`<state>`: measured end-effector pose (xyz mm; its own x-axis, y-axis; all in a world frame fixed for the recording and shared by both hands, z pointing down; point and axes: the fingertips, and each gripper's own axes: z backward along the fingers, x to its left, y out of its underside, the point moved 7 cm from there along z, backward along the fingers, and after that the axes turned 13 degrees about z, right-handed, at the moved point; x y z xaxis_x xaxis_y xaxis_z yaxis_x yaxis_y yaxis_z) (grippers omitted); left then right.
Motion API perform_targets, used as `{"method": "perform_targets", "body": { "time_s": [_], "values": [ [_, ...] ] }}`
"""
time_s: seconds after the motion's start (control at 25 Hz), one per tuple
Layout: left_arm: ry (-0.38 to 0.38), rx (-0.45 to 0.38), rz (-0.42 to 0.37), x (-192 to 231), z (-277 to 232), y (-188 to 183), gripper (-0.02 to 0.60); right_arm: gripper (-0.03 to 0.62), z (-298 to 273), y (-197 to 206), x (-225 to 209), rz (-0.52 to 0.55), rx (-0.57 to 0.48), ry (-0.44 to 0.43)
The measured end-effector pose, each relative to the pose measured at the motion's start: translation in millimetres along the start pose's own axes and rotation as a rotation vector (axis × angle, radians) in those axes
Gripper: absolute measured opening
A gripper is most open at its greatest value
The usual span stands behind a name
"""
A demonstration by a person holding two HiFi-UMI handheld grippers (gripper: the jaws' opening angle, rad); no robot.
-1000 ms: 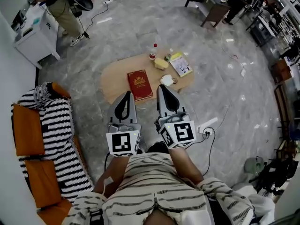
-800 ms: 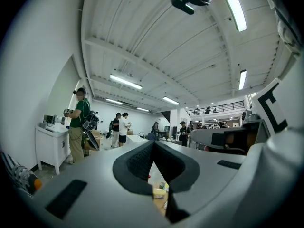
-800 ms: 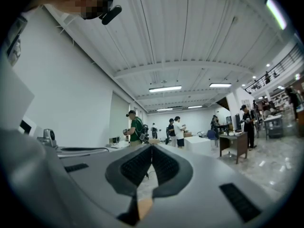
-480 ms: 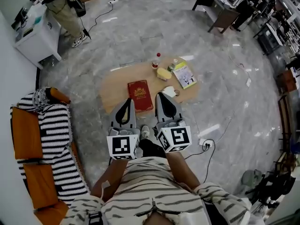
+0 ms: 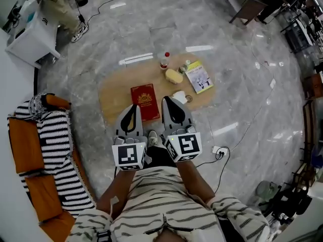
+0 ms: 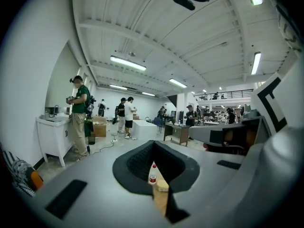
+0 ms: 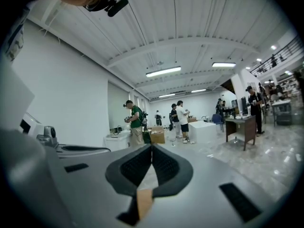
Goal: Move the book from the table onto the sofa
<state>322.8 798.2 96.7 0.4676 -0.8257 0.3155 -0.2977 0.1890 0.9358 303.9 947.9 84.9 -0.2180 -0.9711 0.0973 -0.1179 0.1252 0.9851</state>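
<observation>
— Where's the book?
— The red book (image 5: 145, 101) lies flat on the worktop (image 5: 113, 92), toward its near edge.
— And your claws?
— My left claw (image 5: 134, 107) and right claw (image 5: 165, 100) are both pinched closed on nothing (pads together). They hover at the worktop's near edge, flanking the book. The sofa (image 5: 28, 150) sits left of the worktop, well apart.

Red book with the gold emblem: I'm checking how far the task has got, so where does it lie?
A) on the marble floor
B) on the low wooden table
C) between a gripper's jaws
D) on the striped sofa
B: the red book with the gold emblem lies flat on the low wooden table, while the left gripper and right gripper are shut on nothing.
</observation>
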Motion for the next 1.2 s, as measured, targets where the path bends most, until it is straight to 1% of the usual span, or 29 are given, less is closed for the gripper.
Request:
{"method": "perform_targets", "body": {
  "time_s": [0.16, 0.44, 0.68, 1.04, 1.12, 1.2],
  "values": [
    [-0.037, 0.014, 0.013, 5.5, -23.3, 9.1, 0.005, 0.014, -18.8, 20.0, -10.7, -0.011, 0.033, -0.034],
    [-0.094, 0.096, 0.049, 24.6, -38.6, 35.9, 0.005, 0.014, -45.1, 57.9, -12.1, -0.049, 0.116, -0.072],
    [-0.089, 0.178, 0.09, 45.5, -51.6, 67.8, 0.006, 0.014, -67.8, 85.4, -6.7, -0.06, 0.161, -0.086],
    [-0.092, 0.271, 0.166, 86.8, -82.6, 123.3, 0.011, 0.015, -93.0, 156.2, -3.4, -0.107, 0.27, -0.052],
    [-0.086, 0.302, 0.175, 94.3, -91.0, 138.5, 0.041, 0.034, -100.2, 171.3, -3.7, -0.117, 0.286, -0.052],
    [-0.086, 0.323, 0.178, 102.2, -98.5, 153.3, 0.044, 0.056, -107.6, 186.8, -3.2, -0.127, 0.303, -0.056]
  ]
}}
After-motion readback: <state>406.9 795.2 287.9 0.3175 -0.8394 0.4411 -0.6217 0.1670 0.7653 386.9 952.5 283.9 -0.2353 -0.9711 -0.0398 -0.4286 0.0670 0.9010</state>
